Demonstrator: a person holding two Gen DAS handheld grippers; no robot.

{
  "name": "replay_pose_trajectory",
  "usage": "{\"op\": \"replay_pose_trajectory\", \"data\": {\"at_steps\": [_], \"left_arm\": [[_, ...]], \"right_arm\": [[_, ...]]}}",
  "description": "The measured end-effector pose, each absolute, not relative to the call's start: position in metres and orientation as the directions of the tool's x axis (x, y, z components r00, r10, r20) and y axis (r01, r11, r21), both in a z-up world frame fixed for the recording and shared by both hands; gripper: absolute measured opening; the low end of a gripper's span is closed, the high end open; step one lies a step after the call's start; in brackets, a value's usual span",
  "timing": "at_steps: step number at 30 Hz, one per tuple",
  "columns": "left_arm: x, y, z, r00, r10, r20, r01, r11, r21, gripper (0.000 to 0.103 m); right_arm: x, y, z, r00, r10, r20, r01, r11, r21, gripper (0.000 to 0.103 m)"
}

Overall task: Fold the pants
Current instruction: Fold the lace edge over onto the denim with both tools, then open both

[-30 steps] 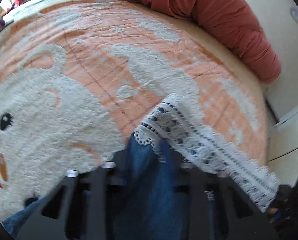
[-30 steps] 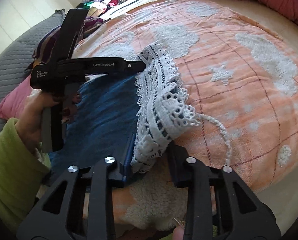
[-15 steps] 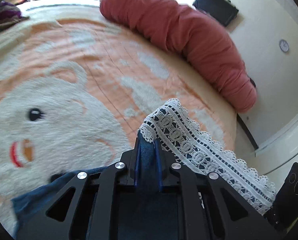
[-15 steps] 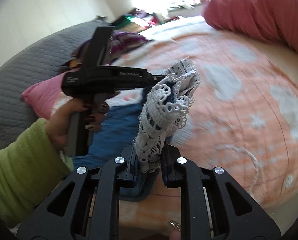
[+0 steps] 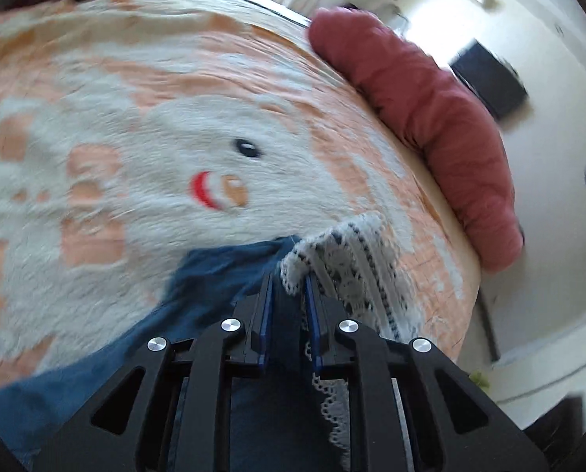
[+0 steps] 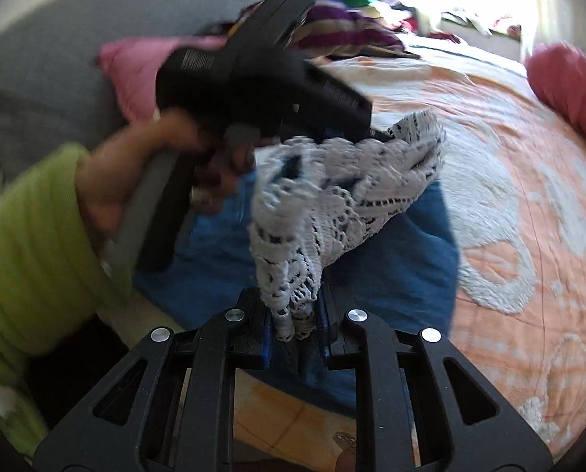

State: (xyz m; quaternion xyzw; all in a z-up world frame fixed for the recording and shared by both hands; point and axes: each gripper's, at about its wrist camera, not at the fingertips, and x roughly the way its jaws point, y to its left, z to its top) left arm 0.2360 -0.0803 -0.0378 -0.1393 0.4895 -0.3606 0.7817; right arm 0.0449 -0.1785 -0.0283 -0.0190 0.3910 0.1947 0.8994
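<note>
Gripping the lace hem (image 6: pixel 332 204) of the pants (image 6: pixel 418 251), both tools, left (image 5: pixel 287 295) and right (image 6: pixel 294 314), are holding it above the bed (image 5: pixel 135 157); soft, limp cloth, probably sagging between grips.

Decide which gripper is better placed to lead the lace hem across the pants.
Probably left. The left gripper grips the hem farther across the pants; the right gripper holds it nearer their edge.
</note>
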Motion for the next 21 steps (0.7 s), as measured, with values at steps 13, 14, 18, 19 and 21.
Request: {"op": "replay_pose_trajectory", "data": {"at_steps": [13,14,18,19,21], "left_arm": [[0.236,0.042,-0.032,0.388,-0.691,-0.61,0.193,0.708,-0.68,0.036],[0.236,0.043,-0.035,0.378,-0.7,-0.606,0.187,0.699,-0.69,0.038],[0.235,0.035,-0.048,0.327,-0.703,-0.631,0.177,0.702,-0.69,0.053],[0.236,0.033,-0.05,0.323,-0.699,-0.638,0.17,0.706,-0.688,0.054],[0.238,0.029,-0.057,0.305,-0.699,-0.647,0.151,0.706,-0.692,0.059]], "right_arm": [[0.025,-0.112,-0.049,0.596,0.281,-0.752,-0.544,0.831,-0.12,0.034],[0.023,-0.116,-0.045,0.586,0.309,-0.749,-0.552,0.829,-0.09,0.041],[0.024,-0.148,-0.014,0.602,0.41,-0.685,-0.535,0.844,0.035,0.054],[0.029,-0.16,-0.006,0.621,0.407,-0.67,-0.514,0.857,0.044,0.055],[0.048,-0.19,0.007,0.655,0.376,-0.655,-0.445,0.893,0.068,0.056]]}}
